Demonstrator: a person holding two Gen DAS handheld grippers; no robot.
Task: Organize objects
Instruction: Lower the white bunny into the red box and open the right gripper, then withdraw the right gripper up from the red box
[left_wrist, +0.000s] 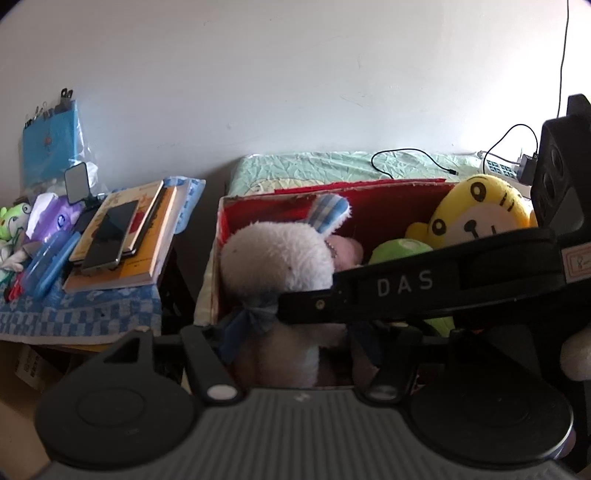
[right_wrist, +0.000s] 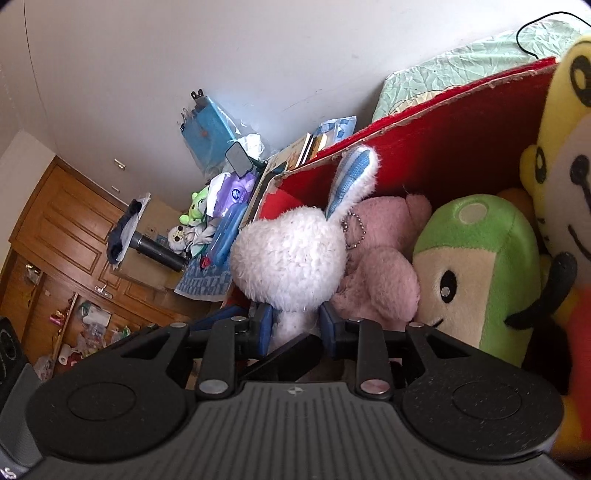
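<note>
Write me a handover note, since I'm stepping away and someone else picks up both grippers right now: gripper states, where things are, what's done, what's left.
Right gripper: jaws closed on the white bunny plush at its neck, holding it over the red box.
Left gripper: just behind the bunny; the right gripper's bar blocks the view, so its jaws can't be judged.
Done: pink plush, green plush and yellow plush are in the box.
Left: seat and release the bunny. A small green plush sits on the side table among books and a phone, perhaps next.
</note>
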